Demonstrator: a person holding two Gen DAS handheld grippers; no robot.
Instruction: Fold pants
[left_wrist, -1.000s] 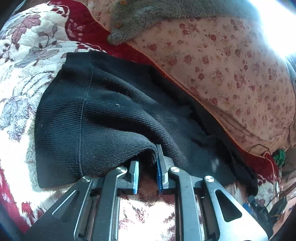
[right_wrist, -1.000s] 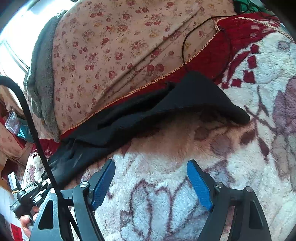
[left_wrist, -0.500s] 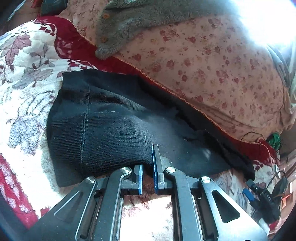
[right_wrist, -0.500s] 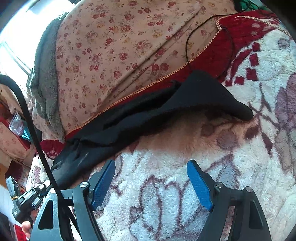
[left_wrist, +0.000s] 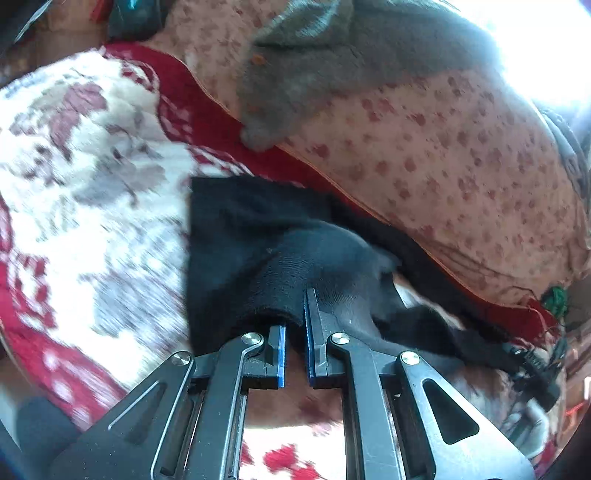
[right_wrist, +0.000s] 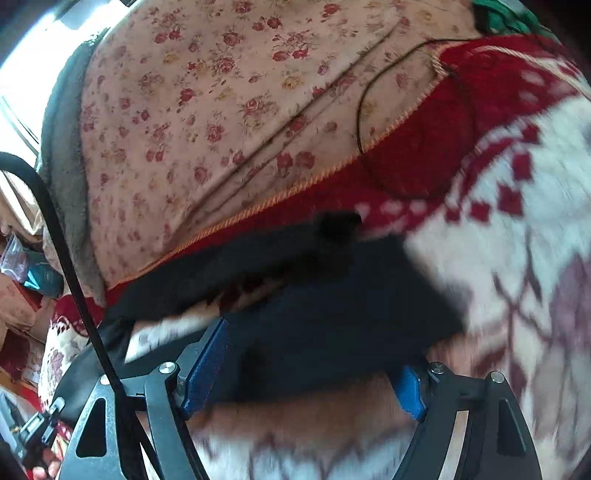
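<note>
1. The left wrist view looks forward along the left gripper (left_wrist: 294, 334), low and close over the blanket (left_wrist: 92, 206), facing the floral quilt (left_wrist: 443, 166) at 1 o'clock.
2. The right wrist view looks along the right gripper (right_wrist: 306, 365), equally close, with the quilt (right_wrist: 221, 110) at 11 o'clock.
3. Both views share the black pants (left_wrist: 236, 236) (right_wrist: 332, 302), the blanket (right_wrist: 517, 258), the quilt and the grey garment (left_wrist: 332, 70) (right_wrist: 62, 155).

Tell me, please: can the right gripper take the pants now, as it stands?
Probably yes. The right gripper is open, and a black fold of the pants already lies between its blue pads, with nothing else in the way. The left gripper is shut on another part, so closing should suffice.
</note>
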